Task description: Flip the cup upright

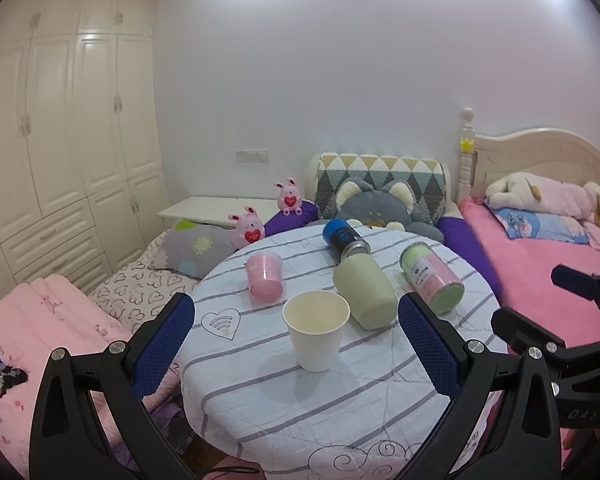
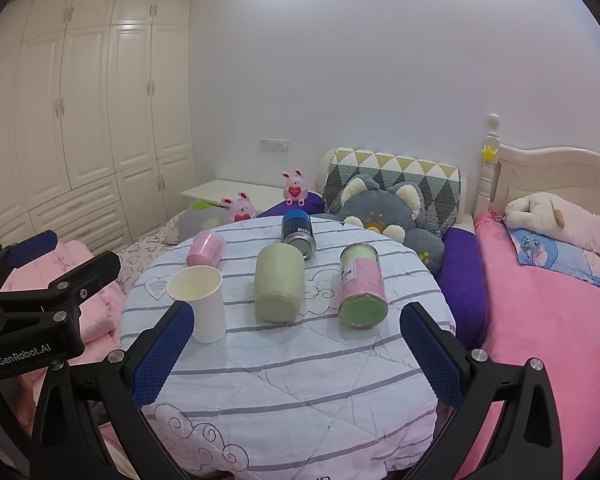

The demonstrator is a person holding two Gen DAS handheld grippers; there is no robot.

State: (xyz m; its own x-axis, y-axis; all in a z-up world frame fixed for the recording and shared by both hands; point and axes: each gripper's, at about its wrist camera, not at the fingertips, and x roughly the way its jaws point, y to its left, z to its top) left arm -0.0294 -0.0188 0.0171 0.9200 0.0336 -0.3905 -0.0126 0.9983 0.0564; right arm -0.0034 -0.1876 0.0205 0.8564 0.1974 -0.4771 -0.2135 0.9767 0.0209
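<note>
The cup (image 1: 316, 330) before me looked like matt white paper, smooth inside. My pads (image 1: 162, 346) were blue, finely textured rubber (on glossy black plastic arms). The tablecloth (image 1: 300, 412) was quilted, stitched cotton. The blue can (image 2: 298, 233) showed shiny metal at its end; the wardrobe (image 2: 100, 120) looked satin-painted wood.

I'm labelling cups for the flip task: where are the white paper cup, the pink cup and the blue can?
white paper cup (image 1: 318, 344), left wrist view, outer side wall
pink cup (image 1: 265, 280), left wrist view, side wall
blue can (image 2: 296, 225), right wrist view, blue body
</note>
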